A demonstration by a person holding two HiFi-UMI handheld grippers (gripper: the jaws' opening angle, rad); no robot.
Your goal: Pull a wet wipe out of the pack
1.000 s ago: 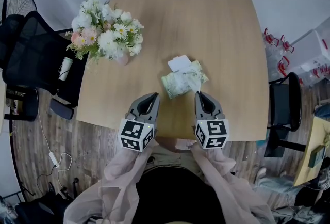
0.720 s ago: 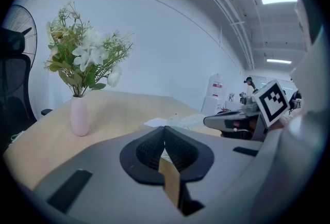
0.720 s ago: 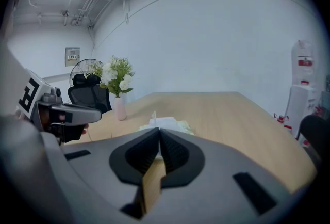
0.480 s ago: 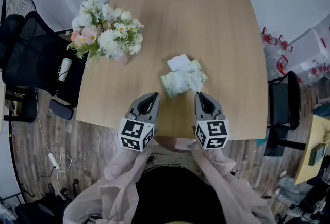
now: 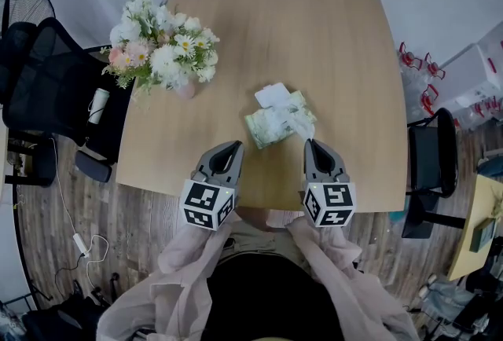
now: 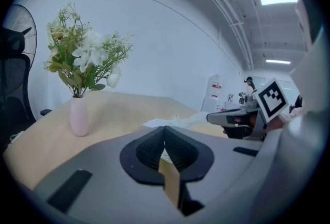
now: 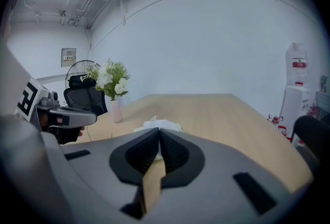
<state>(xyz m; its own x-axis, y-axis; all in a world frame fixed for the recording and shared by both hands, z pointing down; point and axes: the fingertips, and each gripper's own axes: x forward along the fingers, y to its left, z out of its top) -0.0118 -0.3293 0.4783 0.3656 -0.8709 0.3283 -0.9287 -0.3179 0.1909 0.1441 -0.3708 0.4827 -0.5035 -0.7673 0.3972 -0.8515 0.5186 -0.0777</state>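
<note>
One table (image 5: 330, 41) holds one green pack (image 5: 271, 126) of wet wipes near your edge. Its one white lid (image 5: 273, 95) is flipped open, and one wipe (image 5: 297, 121) tufts up at its right end. One vase (image 5: 185, 89) of flowers stands well apart to the left.

You hold two grippers, both with jaws pressed together. The left gripper (image 5: 234, 146) hovers left of the pack, empty. The right gripper (image 5: 311, 144) has its tip just beside the tuft; whether it pinches the wipe cannot be told. Two black chairs (image 5: 47, 80) flank the table.
</note>
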